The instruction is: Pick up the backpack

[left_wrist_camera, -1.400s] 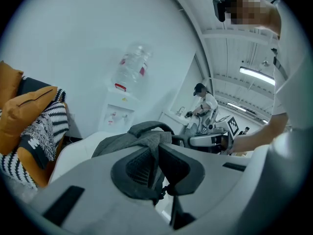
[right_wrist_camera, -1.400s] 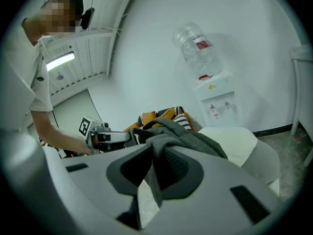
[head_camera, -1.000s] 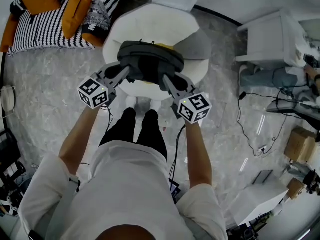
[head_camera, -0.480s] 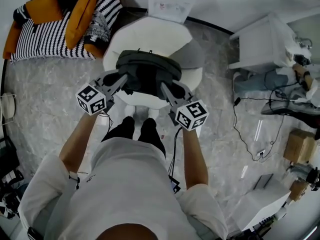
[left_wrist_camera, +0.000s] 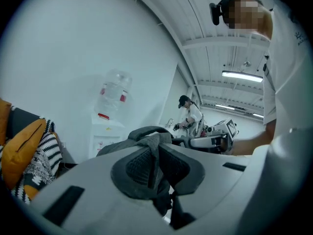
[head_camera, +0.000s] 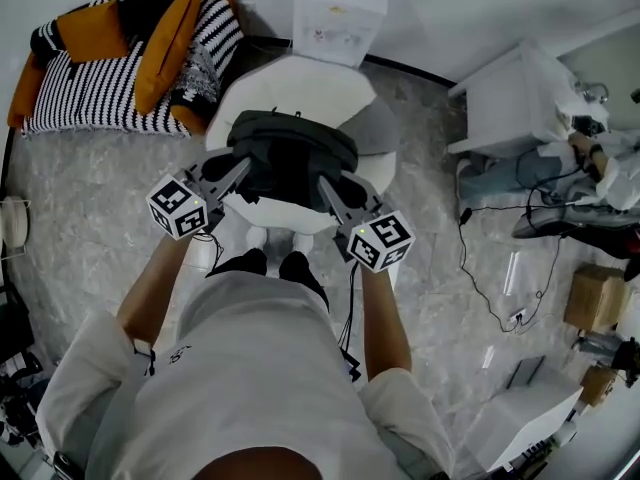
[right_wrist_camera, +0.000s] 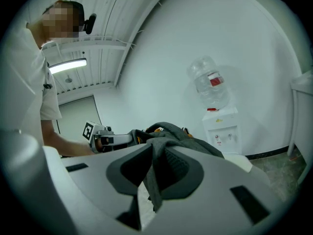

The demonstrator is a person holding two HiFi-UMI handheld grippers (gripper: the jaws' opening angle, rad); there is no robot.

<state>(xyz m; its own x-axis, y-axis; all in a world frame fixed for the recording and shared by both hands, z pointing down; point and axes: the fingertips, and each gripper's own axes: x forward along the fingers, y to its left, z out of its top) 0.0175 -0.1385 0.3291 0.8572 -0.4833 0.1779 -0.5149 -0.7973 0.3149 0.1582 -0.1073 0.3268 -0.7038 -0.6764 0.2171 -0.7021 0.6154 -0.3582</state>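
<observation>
— Backpack [head_camera: 292,153]: where is it?
— Right over the white seat [head_camera: 300,88], slung between both tools. From above I cannot tell whether it is clear of the seat cushion.
— And the grips?
— The left hand-held gripper [head_camera: 240,168] is clamped on a pinch of the grey cloth over the seat's left half. The right hand-held gripper [head_camera: 325,183] is clamped the same way over the right half.
— How will it handle?
— Soft and floppy, I judge, since the cloth bunches between the jaws. Thin folds may slip, so a strap or thick seam would hold better.
</observation>
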